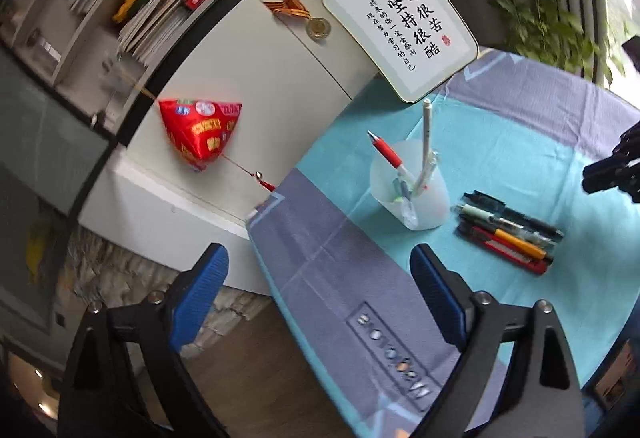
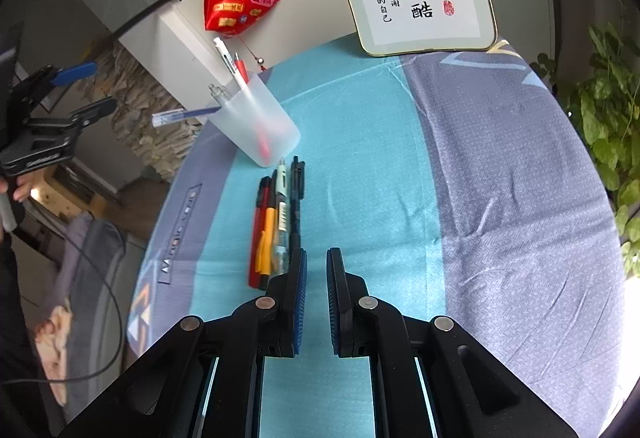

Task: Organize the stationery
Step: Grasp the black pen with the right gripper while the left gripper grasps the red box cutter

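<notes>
- My left claw (image 1: 316,302) stood spread wide with nothing between its blue pads, hanging over the near edge of the surface (image 1: 520,126) draped in a teal-and-grey cloth.
- My right claw (image 2: 317,298) was pressed nearly together and empty, low over the teal band just beside the loose pens.
- The frosted translucent plastic cup (image 2: 256,122) stood upright near the surface's edge, already carrying several pens: a red-gripped pen (image 1: 387,152) leaning one way, a tall white pen (image 1: 426,134) leaning the other, and a blue pen (image 2: 188,114) jutting far out over the rim, almost level.
- Four pens were left on the cloth, touching side by side just beside the cup: a red pen (image 2: 255,234), an orange-barrelled pen (image 2: 267,234), a clear pen with a pale green top (image 2: 281,214) and a black pen (image 2: 296,198).
- Their long axes ran parallel, tips towards the cup and rear ends towards my right claw.
- My judgement: packed that tightly, one pinch could catch two barrels or roll a neighbour away.
- The cup looked light and top-heavy; a knock on the jutting blue pen could tip it off the edge.
</notes>
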